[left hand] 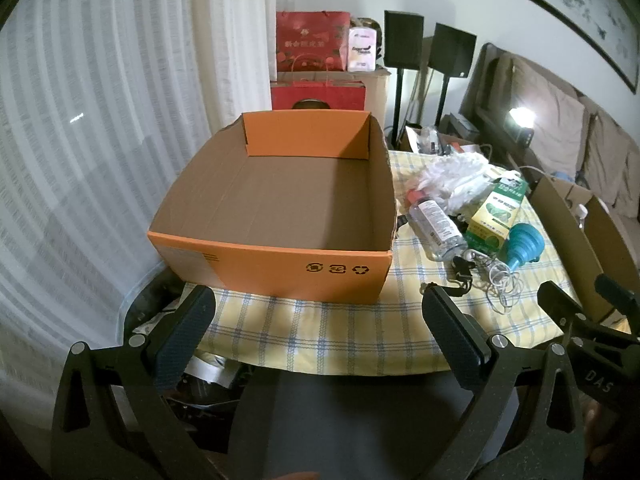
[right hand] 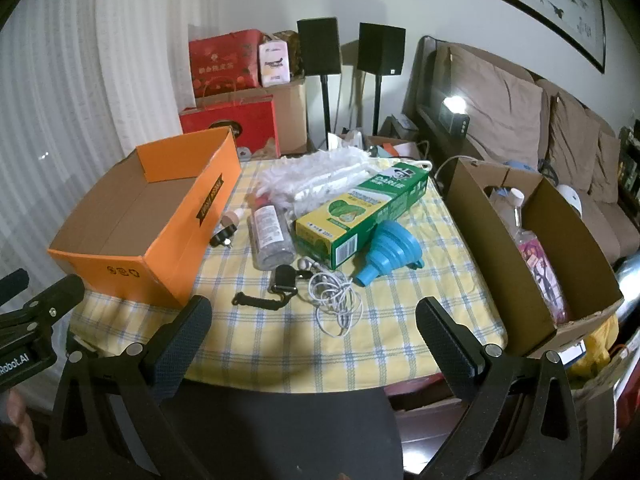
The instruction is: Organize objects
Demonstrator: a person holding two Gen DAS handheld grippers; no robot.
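Nearest the lens in the left wrist view, the left gripper (left hand: pixel 318 326) is hanging over the near edge of the table with its jaws standing wide and nothing between them. In the right wrist view the right gripper (right hand: pixel 314 334) is doing the same, wide apart and gripping nothing, angled down toward the checked tablecloth (right hand: pixel 384 320).

The orange box (left hand: pixel 272 272) is sitting on the cloth just beyond the left gripper, open on top, its brown inside showing bare. To its right a heap of loose things is lying on the cloth. A clear bottle (right hand: pixel 270 236) with a red cap is lying on its side near the orange box, with a small black plug (right hand: pixel 222 238) between them. A green and yellow carton (right hand: pixel 360 216) is lying just beside the bottle, and a blue folding funnel (right hand: pixel 390 254) is lying against the carton's near end. Behind them a white fluffy mop head (right hand: pixel 316 178) is piled up. Nearer the grippers, a tangle of white earphones (right hand: pixel 336 300) is lying beside a black strap with a clip (right hand: pixel 276 286).

On the right edge of the table a brown cardboard box (right hand: pixel 488 240) is standing open, with a bottle and other items inside that are partly hidden
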